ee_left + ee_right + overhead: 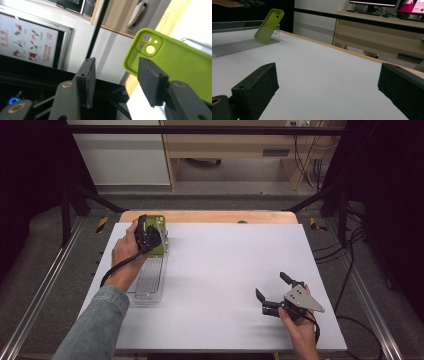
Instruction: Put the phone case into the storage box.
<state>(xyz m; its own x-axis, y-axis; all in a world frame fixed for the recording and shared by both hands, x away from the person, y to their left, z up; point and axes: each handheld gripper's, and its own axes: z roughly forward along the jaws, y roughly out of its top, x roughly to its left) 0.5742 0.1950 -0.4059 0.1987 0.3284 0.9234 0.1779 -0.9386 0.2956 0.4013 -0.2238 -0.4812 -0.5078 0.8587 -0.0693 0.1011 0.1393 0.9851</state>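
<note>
At the upper left of the high view, a lime-green phone case (159, 242) leaned tilted against the far end wall of a clear plastic tray (150, 282), which lay along the left edge of the white table (225, 270). From that height the case was half hidden behind the left gripper (148, 236), so its back could not be read. The left gripper view showed what was missing: the camera cutouts at the case's upper corner (160, 52), and the two black jaws standing apart with nothing pressed between their pads, the right-hand jaw overlapping the case's lower edge in the picture; whether it touched could not be told. The right gripper view, from across the table, gave the lean itself, the case (268, 25) propped with its foot on the ribbed tray floor (234, 47) and its top against the end wall. Lower right in the high view, the right gripper (272, 287) hovered just above the bare table, jaws spread wide and empty.
</note>
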